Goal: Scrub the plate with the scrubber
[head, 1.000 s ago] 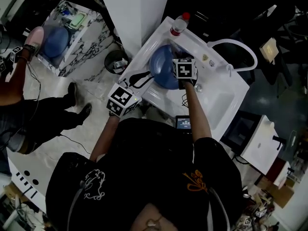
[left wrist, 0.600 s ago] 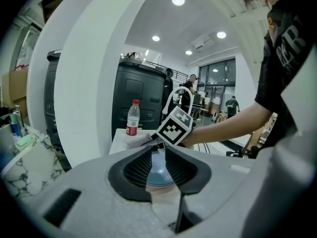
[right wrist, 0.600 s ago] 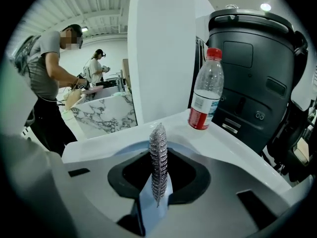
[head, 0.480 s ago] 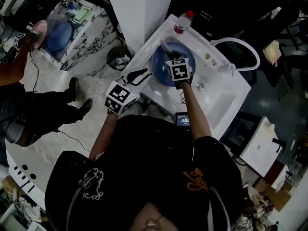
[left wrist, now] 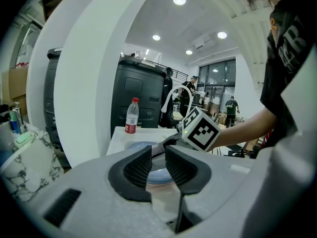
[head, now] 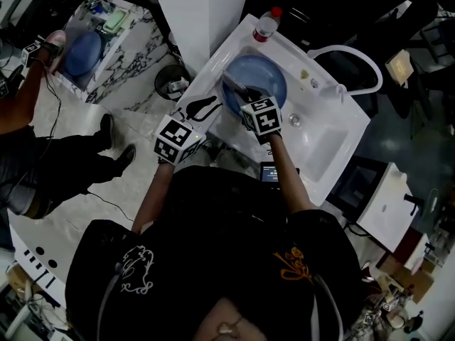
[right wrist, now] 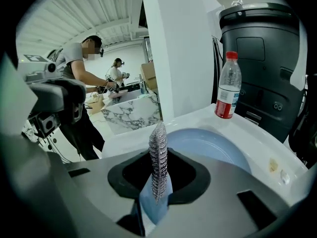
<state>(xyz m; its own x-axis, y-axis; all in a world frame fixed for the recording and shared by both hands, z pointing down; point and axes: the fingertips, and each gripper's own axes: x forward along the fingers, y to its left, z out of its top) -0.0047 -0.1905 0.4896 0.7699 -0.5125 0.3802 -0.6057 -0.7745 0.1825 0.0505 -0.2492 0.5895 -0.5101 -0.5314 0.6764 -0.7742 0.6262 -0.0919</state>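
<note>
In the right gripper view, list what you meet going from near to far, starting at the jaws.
Steel scrubber → blue plate → water bottle → black bin.

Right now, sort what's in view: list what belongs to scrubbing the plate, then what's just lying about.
In the job:
blue plate, lying in the sink
steel scrubber, clamped in the right hand-held gripper

Lying about:
water bottle on the sink's back corner
black bin on the floor
marble counter off to the left
</note>
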